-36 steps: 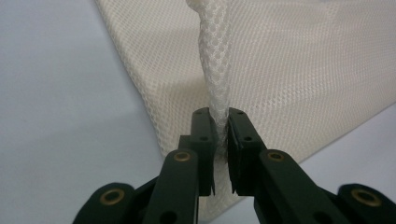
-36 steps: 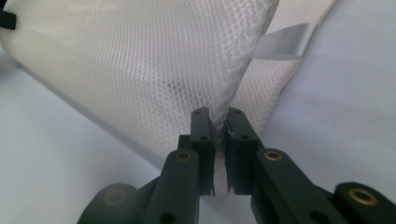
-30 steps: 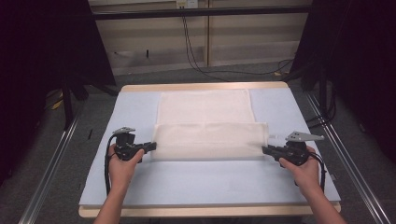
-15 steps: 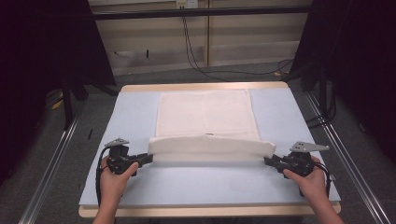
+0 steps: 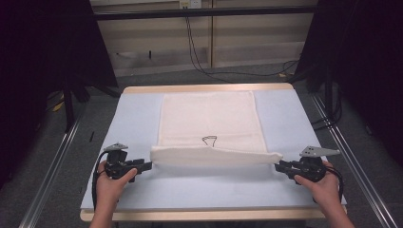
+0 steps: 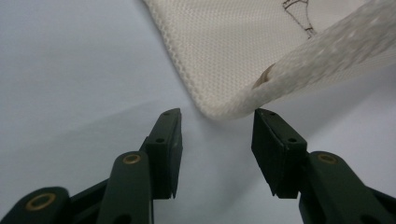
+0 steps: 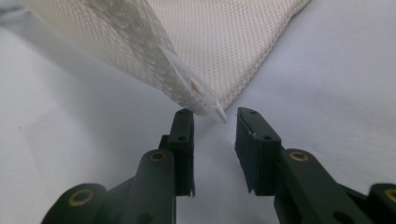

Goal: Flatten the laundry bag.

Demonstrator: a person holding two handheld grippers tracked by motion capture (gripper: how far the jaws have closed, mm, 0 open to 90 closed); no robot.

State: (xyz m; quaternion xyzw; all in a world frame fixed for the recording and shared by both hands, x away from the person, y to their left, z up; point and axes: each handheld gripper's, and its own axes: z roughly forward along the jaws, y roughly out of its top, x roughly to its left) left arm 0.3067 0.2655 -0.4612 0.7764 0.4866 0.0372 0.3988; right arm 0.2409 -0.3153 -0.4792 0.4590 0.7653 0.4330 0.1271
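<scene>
1. The cream mesh cloth (image 5: 211, 126) lies flat on the pale blue table cover (image 5: 142, 114), its near edge folded into a raised band (image 5: 216, 156) running across between my two hands.
2. My left gripper (image 5: 145, 166) sits just off the band's left end, jaws apart and holding nothing; in the left gripper view the cloth's corner (image 6: 224, 109) rests just beyond the tips.
3. My right gripper (image 5: 279, 166) sits just off the right end, jaws likewise spread and empty; in the right gripper view the corner (image 7: 212, 109) hangs just above the gap.
4. I judge the unfolding or spreading largely done: most of the cloth is laid out, and only that near band is left to flatten.
5. Compared with a second ago, the band has travelled toward me, more flat cloth shows behind it, a dark thread mark (image 5: 209, 140) is uncovered, and both grippers have let go.
</scene>
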